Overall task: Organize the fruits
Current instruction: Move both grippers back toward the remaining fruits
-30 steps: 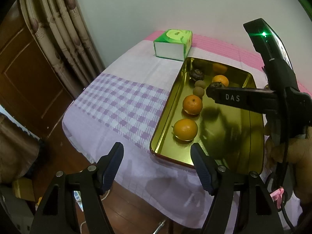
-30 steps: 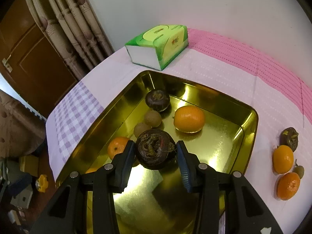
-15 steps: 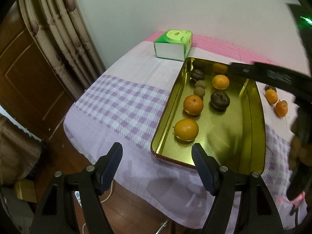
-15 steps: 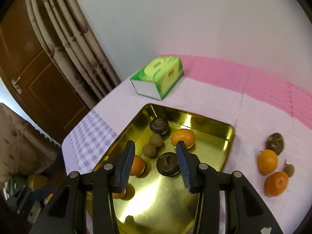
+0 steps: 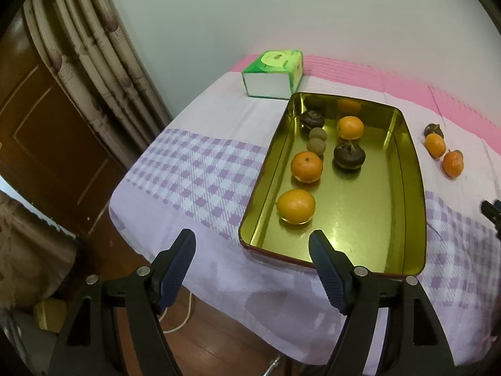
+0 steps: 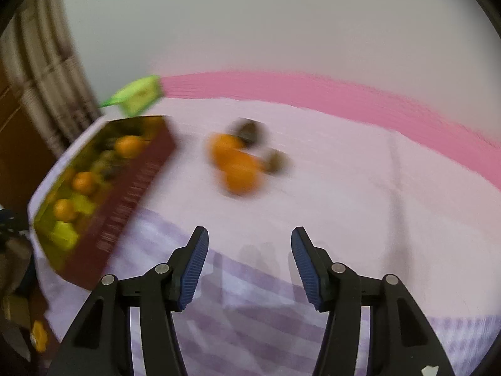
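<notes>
A gold tray (image 5: 413, 188) on the table holds three oranges, two dark round fruits and two small brown ones; the nearer dark fruit (image 5: 348, 155) lies by the middle orange (image 5: 306, 166). To the tray's right, two oranges (image 5: 435, 144), a dark fruit (image 5: 433, 131) and a small brown fruit lie loose on the cloth. My left gripper (image 5: 252, 238) hovers over the tray's near corner, jaws opening, nothing between them. The right wrist view is blurred. My right gripper (image 6: 249, 235) is over the cloth short of the loose oranges (image 6: 238, 163), jaws opening and empty.
A green tissue box (image 5: 272, 75) stands behind the tray near the wall. The table's left and near edges drop to a wooden floor, with a curtain and a brown door at the left. The tray's maroon side wall (image 6: 125, 188) is left of the right gripper.
The right gripper let go of the dark fruit in the tray, pulled out and swung right toward the loose fruits. The left gripper stayed in place with its jaws slightly wider.
</notes>
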The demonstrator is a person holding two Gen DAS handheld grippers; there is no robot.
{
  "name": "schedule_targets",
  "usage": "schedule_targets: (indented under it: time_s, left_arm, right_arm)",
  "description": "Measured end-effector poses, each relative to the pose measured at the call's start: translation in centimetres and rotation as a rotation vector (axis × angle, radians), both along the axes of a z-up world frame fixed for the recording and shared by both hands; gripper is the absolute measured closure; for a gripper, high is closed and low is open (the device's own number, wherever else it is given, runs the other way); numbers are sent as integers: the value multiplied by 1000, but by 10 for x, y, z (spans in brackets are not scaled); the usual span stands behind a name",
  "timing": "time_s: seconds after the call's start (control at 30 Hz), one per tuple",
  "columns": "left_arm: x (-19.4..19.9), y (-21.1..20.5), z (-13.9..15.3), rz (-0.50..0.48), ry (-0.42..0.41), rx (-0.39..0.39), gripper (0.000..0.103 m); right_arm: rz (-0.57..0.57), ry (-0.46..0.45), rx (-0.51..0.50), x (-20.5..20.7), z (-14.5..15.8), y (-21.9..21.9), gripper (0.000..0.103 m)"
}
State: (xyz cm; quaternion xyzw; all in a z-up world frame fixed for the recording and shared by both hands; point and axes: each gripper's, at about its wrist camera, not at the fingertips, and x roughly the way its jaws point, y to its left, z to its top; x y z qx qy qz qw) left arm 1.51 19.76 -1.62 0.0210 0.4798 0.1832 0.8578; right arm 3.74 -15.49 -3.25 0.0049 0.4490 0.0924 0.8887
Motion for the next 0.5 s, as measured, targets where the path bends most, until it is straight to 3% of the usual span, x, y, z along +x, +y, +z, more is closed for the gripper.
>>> schedule_targets:
  time_s: [0.17,0.3,0.5]
  left_arm:
    - [-1,-13,-1,-38,-2,51,26]
    - [-1,-27,0,-86,-6,79,25]
    - [-3,-69,20,-274,-61,134,25]
  right_arm:
    - [-150,28,17,-3,-15,-68,50]
    - [-197,27,24,-3,-17,-96,48]
    - [-226,10,36,0,-23,-117,44]
